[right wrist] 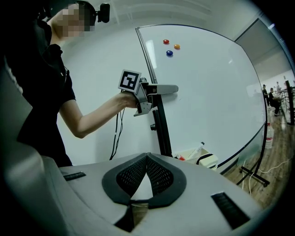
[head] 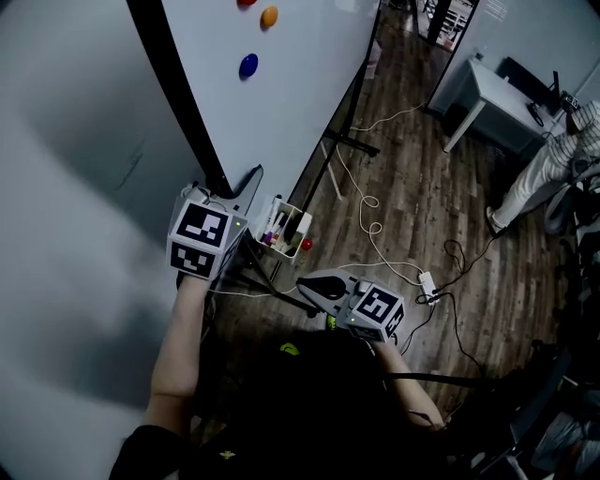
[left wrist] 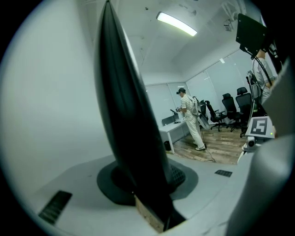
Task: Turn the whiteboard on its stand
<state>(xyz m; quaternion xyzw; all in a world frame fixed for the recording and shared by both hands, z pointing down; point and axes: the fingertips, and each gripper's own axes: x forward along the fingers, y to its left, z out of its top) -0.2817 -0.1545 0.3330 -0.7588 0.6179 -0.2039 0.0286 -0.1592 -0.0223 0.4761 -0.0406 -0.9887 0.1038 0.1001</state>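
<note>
Steep look down from the head camera. Across the upper middle of the frame, the whiteboard [head: 291,103], white face turned up and to the right, edged on its left by a black frame bar [head: 178,94] slanting from the top edge down to centre left. Near the top of the face, a red magnet [head: 246,3], an orange magnet [head: 269,16] and a blue magnet [head: 247,65]. Left of the bar, plain grey wall [head: 66,187].

At centre left, the left gripper [head: 232,192], marker cube toward the camera, clenched on the lower end of that black bar. In the left gripper view, the same bar rising between the two pads, pressed from both sides and filling the middle of the frame. In the right gripper view, at upper centre, those jaws closed round the bar at the end of a bare forearm [right wrist: 97,115].

Just beside the board's lower corner, a small tray [head: 292,228] of markers.

At lower centre, the right gripper [head: 314,284], well apart from the board, grasping nothing; in its own view, both meshed pads meeting tip to tip with nothing between.

Over the right half of the head view, wooden floor [head: 422,187], loose white cables [head: 373,225], a power strip [head: 427,281] and a black foot of the stand [head: 351,142]. At upper right, a white desk [head: 487,89] and a person [head: 544,173] in a striped top standing beside it.
</note>
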